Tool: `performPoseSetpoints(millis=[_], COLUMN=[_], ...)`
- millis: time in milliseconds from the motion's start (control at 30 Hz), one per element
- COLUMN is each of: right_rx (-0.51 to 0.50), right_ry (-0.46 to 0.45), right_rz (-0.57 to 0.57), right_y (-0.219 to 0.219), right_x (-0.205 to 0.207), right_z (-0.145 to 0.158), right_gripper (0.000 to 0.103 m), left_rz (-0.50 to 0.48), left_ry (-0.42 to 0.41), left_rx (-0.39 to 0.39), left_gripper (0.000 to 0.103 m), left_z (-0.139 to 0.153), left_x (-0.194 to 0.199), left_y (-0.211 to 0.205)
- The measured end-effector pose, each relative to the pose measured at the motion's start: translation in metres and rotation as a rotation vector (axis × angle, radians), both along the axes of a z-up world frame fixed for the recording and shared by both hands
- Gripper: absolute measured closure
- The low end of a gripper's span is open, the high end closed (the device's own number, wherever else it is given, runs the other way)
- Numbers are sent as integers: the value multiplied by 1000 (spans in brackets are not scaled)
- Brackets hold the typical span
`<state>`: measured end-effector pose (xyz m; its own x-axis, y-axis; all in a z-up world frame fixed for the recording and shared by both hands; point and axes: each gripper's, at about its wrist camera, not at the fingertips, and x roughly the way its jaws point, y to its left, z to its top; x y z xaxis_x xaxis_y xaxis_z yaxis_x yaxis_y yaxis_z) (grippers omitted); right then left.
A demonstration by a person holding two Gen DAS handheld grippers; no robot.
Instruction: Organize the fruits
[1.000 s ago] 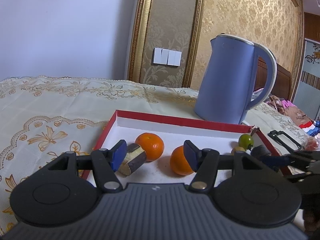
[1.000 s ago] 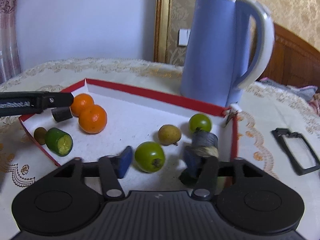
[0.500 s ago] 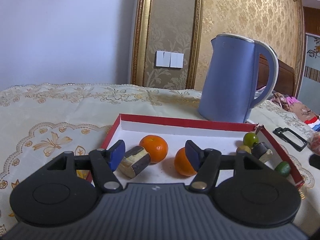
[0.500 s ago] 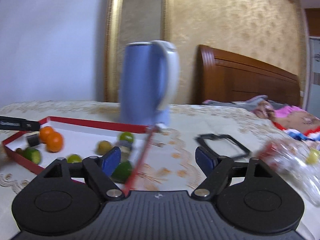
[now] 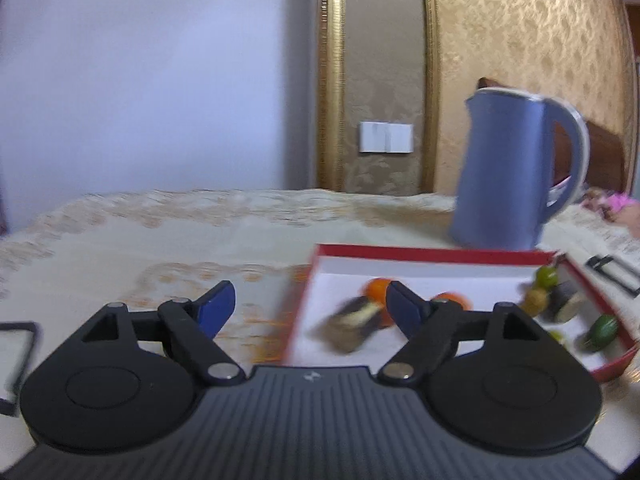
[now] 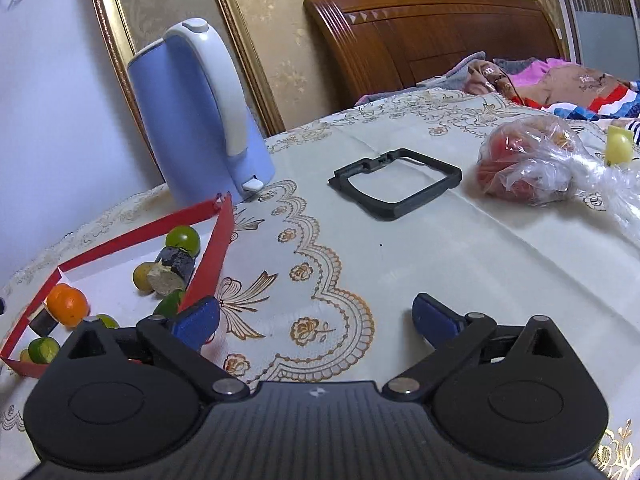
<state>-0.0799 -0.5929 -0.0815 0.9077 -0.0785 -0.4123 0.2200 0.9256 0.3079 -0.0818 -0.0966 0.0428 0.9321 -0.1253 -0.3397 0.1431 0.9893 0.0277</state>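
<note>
The left claw (image 5: 308, 306) stands spread and empty, its jaws having just opened, with the red-rimmed tray (image 5: 432, 254) of fruits ahead and to its right, the blurred dark cylinder piece (image 5: 354, 326) nearest. The right claw (image 6: 316, 318) is nearer the loose fruit: its jaws, just opened wide on nothing, face bare desk (image 6: 420, 248), and the plastic bag (image 6: 532, 160) of what seem red fruits lies ahead to its right, well apart.

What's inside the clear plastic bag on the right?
The plastic bag holds red round fruit, apparently a few. The crinkled film blurs them, so the exact count and kind can't be told.
</note>
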Motion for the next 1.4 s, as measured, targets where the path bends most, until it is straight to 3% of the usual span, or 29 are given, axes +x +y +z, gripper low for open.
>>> performPoseSetpoints(millis=[133, 333, 533, 733, 1033, 1400], right_rx=[2, 30, 30, 20, 12, 7], right_ry=[-5, -18, -18, -12, -7, -4], right_rz=[9, 13, 13, 11, 4, 3], right_y=[1, -4, -4, -3, -2, -2], right_x=[-1, -3, -3, -3, -2, -2], right_z=[-1, 0, -1, -1, -1, 0], right_gripper=[0, 0, 0, 0, 0, 0], left_rz=[74, 158, 158, 147, 155, 163], left_ry=[18, 89, 133, 171, 323, 314], left_rx=[54, 47, 45, 46, 17, 6], left_gripper=[20, 18, 16, 0, 0, 0], left_z=[-4, -15, -25, -32, -40, -42], left_x=[-1, 5, 6, 8, 26, 25], left_y=[29, 69, 81, 81, 87, 87])
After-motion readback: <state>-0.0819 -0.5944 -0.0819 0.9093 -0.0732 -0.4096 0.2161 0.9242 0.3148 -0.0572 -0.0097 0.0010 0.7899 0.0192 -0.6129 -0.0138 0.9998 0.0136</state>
